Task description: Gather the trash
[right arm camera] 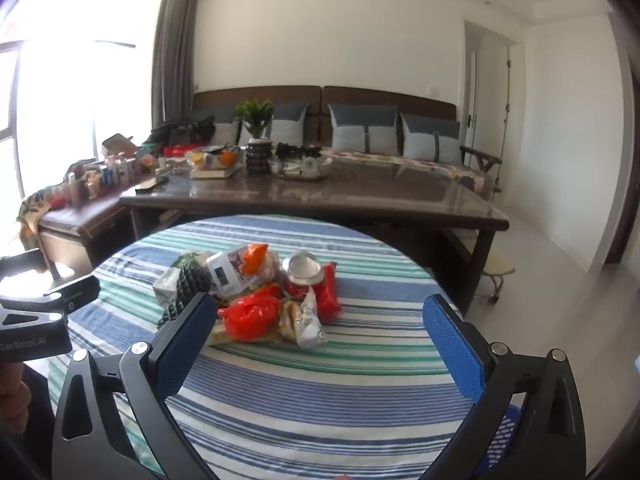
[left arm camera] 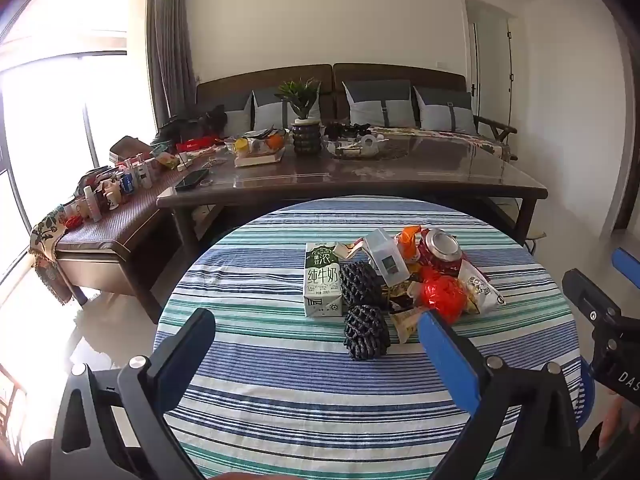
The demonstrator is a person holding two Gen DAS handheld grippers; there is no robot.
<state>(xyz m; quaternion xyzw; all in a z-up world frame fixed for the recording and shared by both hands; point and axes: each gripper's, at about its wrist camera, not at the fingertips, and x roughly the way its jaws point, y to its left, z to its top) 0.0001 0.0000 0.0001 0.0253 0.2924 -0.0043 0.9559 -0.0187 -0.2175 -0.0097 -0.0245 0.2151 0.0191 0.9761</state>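
On the striped table sits a trash pile, perhaps wrappers; left gripper and right gripper both gape empty.

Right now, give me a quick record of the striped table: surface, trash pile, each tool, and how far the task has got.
surface: round table with striped cloth
trash pile: milk carton, two black foam nets, crushed red can, red plastic bag, snack wrappers, all bunched together
left tool: open, empty, short of the pile
right tool: open, empty, short of the pile
progress: nothing picked up yet
bin: none in view
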